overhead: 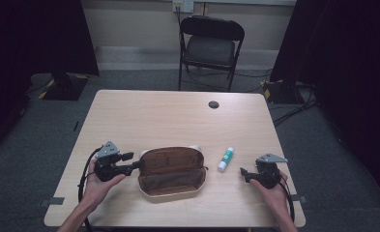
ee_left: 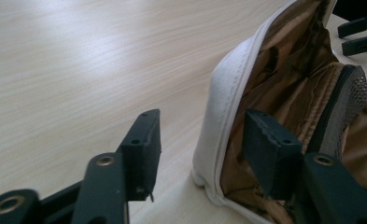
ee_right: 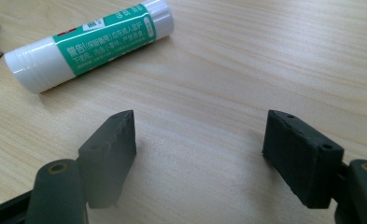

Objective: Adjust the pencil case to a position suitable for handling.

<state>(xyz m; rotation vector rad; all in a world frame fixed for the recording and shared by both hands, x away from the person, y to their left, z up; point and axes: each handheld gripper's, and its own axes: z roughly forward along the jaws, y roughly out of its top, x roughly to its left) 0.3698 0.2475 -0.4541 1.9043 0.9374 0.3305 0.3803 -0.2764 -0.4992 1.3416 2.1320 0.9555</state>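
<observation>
Pale wooden table (overhead: 153, 116): one unzipped white-and-brown fabric pencil case (overhead: 172, 173), one green-and-white glue stick (overhead: 226, 159), two grippers—left (overhead: 134, 166) straddling the case's wall, right (overhead: 244, 175) wide apart.

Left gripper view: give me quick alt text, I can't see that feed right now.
The left gripper is open, its jaws straddling the white zippered edge of an open pencil case, one jaw outside and one inside against the brown lining. A light wooden table stretches away behind; the other gripper's black jaw tips show top right.
</observation>
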